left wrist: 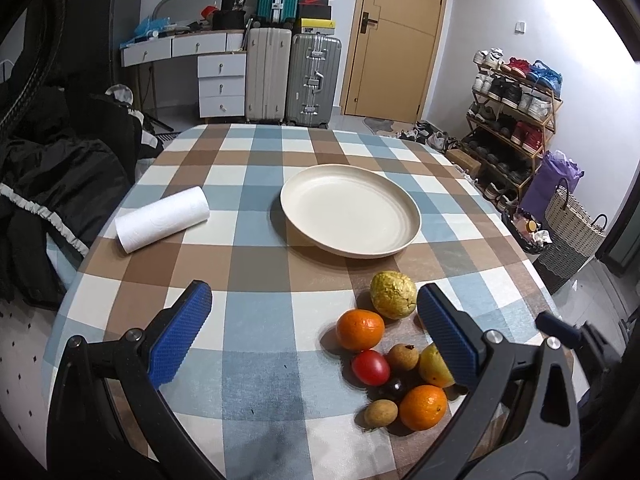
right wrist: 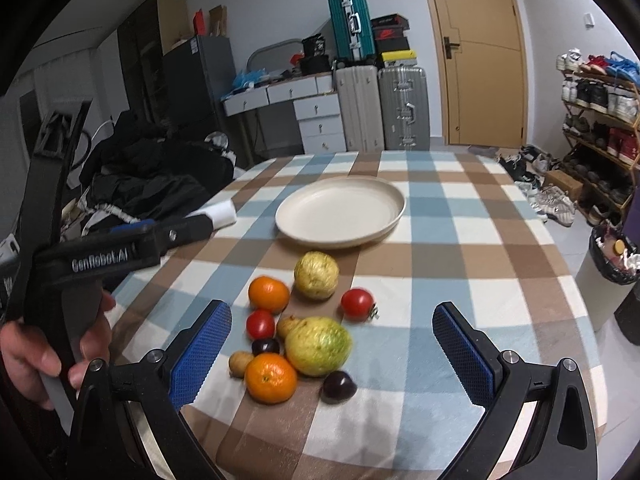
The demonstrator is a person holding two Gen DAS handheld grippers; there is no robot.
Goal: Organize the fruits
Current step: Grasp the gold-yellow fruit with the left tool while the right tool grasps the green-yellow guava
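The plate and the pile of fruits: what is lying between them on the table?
Nothing: in both wrist views only bare checked cloth separates the plate from the nearest fruit, a yellow-green guava.

Open tablecloth (right wrist: 460, 248) lies between the fruit pile (right wrist: 304, 332) and the empty plate (right wrist: 340, 210); a paper roll (left wrist: 162, 218) lies well left.

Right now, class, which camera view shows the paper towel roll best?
The left wrist view: the whole paper towel roll lies in plain sight on the checked tablecloth, left of the plate. In the right wrist view only one white end peeks out behind the left tool.
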